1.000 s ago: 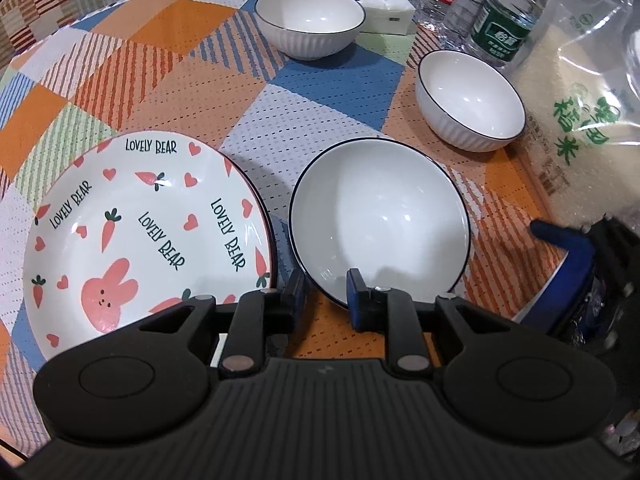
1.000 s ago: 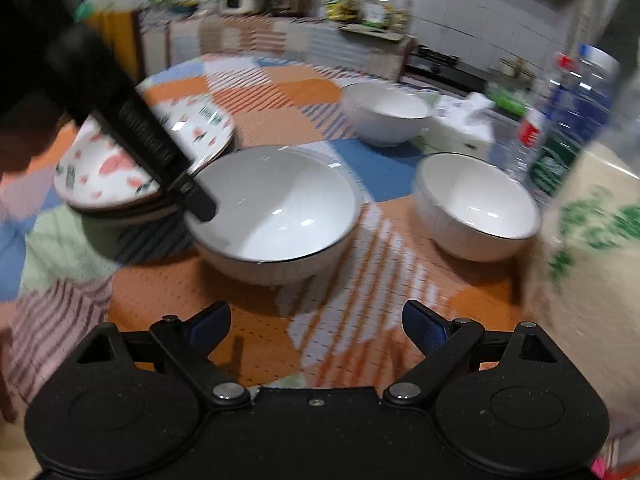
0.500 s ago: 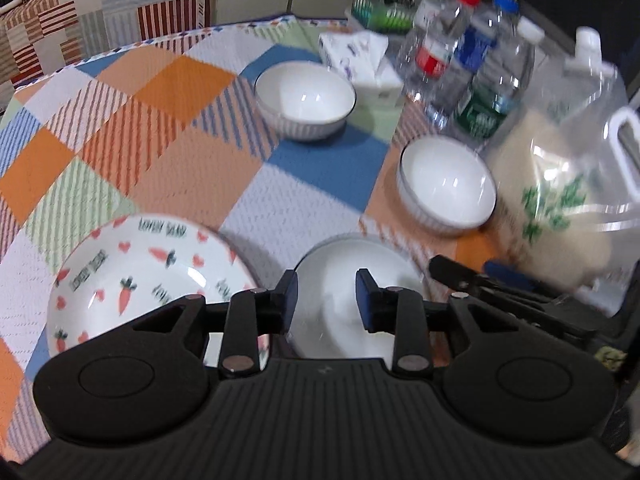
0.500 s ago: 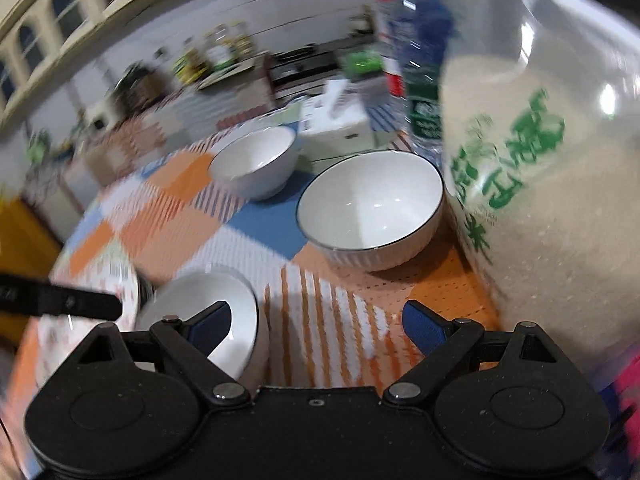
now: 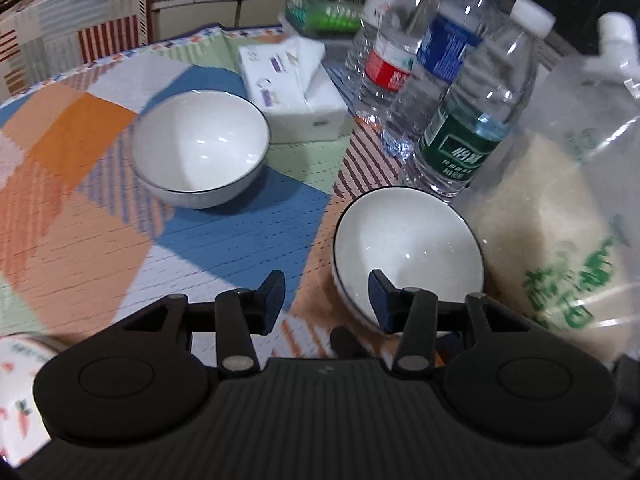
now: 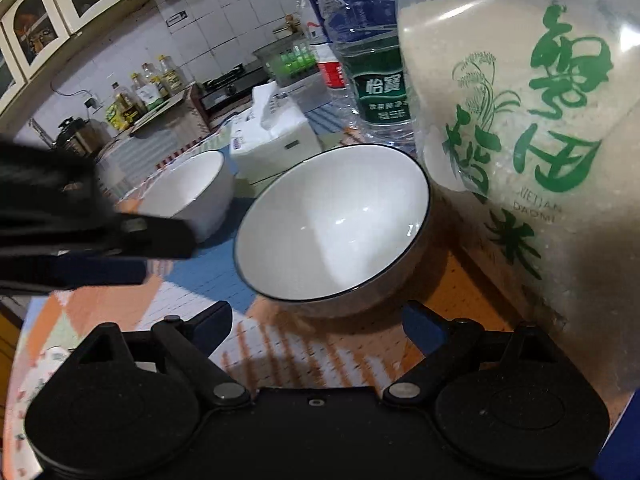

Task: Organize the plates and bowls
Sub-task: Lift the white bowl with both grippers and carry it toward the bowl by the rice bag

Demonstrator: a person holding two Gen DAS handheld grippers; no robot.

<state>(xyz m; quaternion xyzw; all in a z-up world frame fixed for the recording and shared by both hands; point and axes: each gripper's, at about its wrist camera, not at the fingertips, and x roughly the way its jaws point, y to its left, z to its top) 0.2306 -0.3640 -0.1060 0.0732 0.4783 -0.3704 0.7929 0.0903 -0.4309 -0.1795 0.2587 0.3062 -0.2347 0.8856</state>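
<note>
Two glazed bowls — near bowl (image 6: 332, 224), far bowl (image 5: 200, 152) — likely slick, brittle; best pinched at rim. Right gripper (image 6: 316, 316) spread wide, left gripper (image 5: 326, 294) parted, both empty.

Dim indoor light is seen, apparently from overhead. Small glints are thrown on the near bowl (image 6: 332, 224). Edges are bent by fisheye distortion, and the rice bag (image 5: 560, 216) is smeared by motion blur.

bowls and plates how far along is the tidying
Done: nothing visibly stacked; the carrot plate sits alone at the edge. In hand: nothing, both the left tongs and right tongs are open by the near bowl. Left: gather it and the far bowl, each standing apart.
</note>
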